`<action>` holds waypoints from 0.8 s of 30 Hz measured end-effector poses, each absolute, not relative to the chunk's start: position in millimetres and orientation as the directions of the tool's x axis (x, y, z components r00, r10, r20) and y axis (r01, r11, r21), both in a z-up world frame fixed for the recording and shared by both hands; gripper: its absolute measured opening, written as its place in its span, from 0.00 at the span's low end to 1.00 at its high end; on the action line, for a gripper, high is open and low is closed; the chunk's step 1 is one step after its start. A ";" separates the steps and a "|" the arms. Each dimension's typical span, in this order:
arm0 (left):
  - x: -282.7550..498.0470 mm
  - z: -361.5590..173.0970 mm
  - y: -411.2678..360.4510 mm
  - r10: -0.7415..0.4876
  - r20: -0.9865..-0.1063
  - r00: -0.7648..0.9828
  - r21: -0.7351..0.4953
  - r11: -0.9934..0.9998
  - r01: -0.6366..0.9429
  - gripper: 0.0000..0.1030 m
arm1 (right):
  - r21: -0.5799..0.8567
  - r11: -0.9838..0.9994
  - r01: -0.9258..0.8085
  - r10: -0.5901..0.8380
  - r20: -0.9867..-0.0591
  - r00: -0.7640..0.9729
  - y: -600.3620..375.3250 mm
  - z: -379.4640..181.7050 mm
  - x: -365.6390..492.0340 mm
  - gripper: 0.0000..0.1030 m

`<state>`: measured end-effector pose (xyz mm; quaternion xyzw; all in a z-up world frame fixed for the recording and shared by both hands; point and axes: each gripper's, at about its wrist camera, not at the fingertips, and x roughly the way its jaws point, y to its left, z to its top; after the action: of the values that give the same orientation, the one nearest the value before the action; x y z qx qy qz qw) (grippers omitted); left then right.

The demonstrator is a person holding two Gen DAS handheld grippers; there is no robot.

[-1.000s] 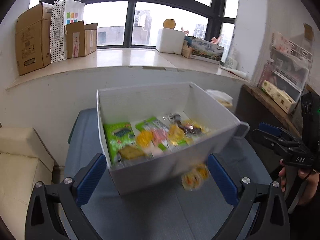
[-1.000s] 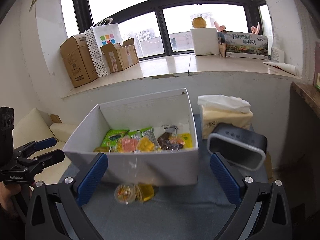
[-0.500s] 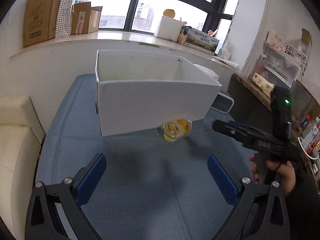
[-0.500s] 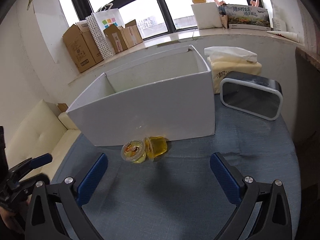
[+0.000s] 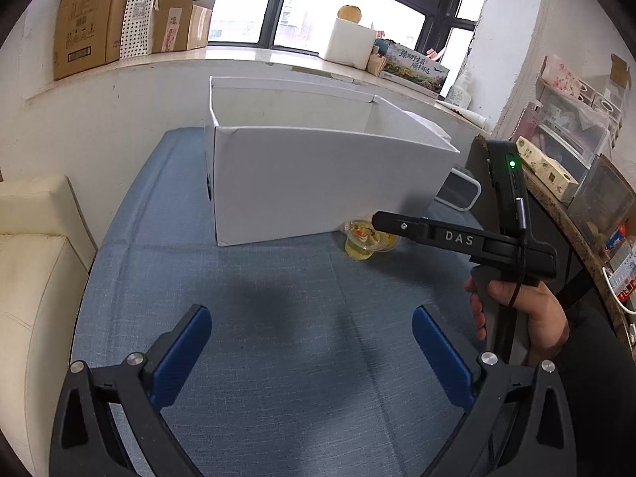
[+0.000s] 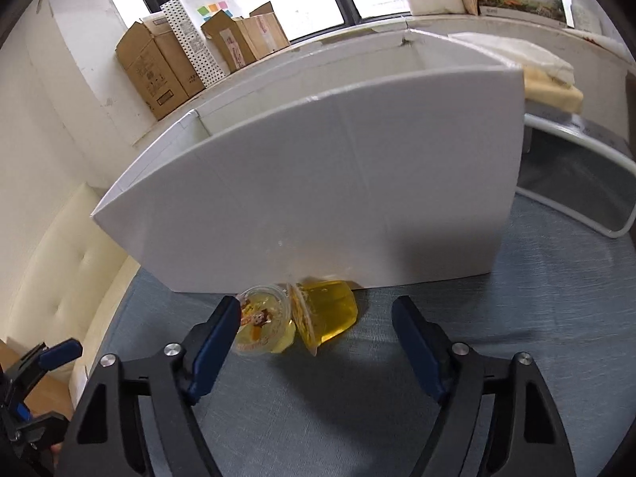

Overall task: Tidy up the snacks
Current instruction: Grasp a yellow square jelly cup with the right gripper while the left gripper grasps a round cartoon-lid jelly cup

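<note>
Yellow jelly cups (image 6: 296, 318) now between closing right gripper (image 6: 318, 320).

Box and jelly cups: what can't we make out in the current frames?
- Box contents: both wrist views sit below the rim, so the front wall hides the inside.
- Jelly cups: left view, the right claw arm covers part of them; right view, the lid print is too small to read, and contact between the left pad and a cup is unclear.
- Right claw tips: left view, seen side-on, gap not visible.
</note>
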<state>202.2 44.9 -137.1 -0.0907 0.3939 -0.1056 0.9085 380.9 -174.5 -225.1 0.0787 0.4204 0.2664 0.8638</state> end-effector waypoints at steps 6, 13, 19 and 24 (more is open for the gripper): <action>205.9 -140.5 41.4 -0.253 -0.708 0.659 -0.237 0.965 0.116 1.00 | 0.458 0.807 -0.374 0.590 -0.664 0.460 -177.7 -235.1 384.0 0.52; 211.9 -144.6 30.2 -0.253 -0.719 0.647 -0.230 0.966 0.122 1.00 | 0.439 0.803 -0.404 0.594 -0.645 0.481 -184.5 -223.3 370.7 0.36; 233.1 -149.8 7.5 -0.254 -0.729 0.635 -0.205 0.967 0.152 1.00 | 0.401 0.818 -0.412 0.573 -0.626 0.528 -202.5 -205.3 346.8 0.36; 262.0 -157.7 -22.0 -0.226 -0.735 0.640 -0.143 0.973 0.179 1.00 | 0.401 0.822 -0.405 0.570 -0.603 0.558 -227.0 -187.7 322.9 0.36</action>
<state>262.0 -22.0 -157.7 -0.0287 0.4095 -0.1116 0.9050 322.9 -227.0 -187.7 0.1086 0.3789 0.2781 0.8759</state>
